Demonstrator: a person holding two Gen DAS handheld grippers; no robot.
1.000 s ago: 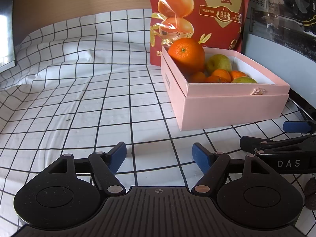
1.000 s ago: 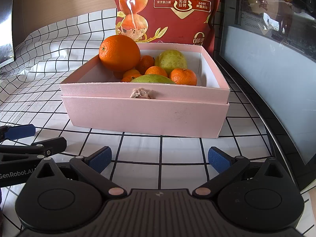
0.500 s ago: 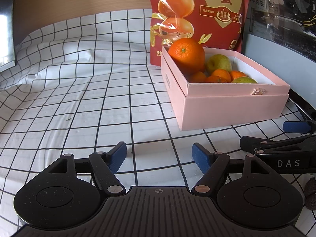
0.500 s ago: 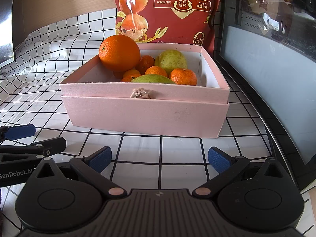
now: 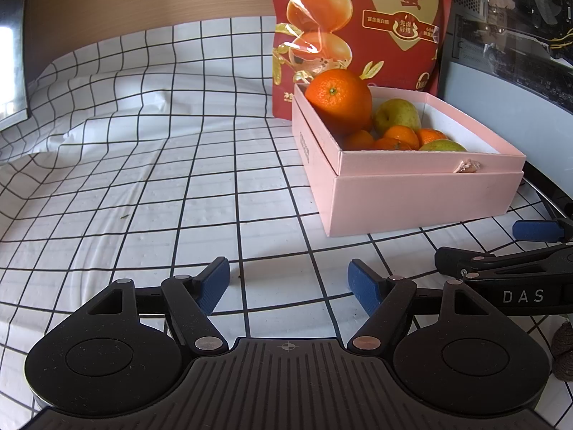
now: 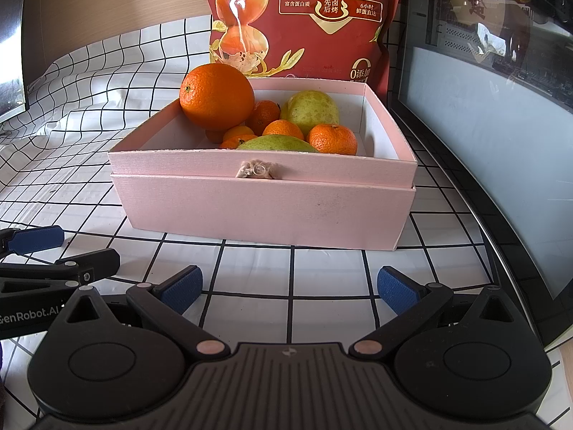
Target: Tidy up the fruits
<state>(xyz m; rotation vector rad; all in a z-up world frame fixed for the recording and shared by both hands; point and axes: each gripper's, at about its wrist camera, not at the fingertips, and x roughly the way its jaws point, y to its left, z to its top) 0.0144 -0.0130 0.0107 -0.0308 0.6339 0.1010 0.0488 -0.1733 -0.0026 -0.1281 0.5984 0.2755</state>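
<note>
A pink box (image 6: 265,211) (image 5: 422,197) stands on the checked cloth and holds the fruit. A large orange (image 6: 216,96) (image 5: 338,98) rests high in its far left corner. Two green pears (image 6: 309,109) (image 6: 275,142) and several small mandarins (image 6: 333,138) lie beside it. My right gripper (image 6: 289,288) is open, low over the cloth just in front of the box, nothing between its fingers. To the box's left, my left gripper (image 5: 289,283) is also open and empty. Each gripper shows at the edge of the other's view.
A tall red snack bag (image 6: 304,18) stands right behind the box. A dark glass-fronted case (image 6: 494,107) runs along the right side. The checked cloth (image 5: 143,179) spreads wide to the left, with a wooden wall behind.
</note>
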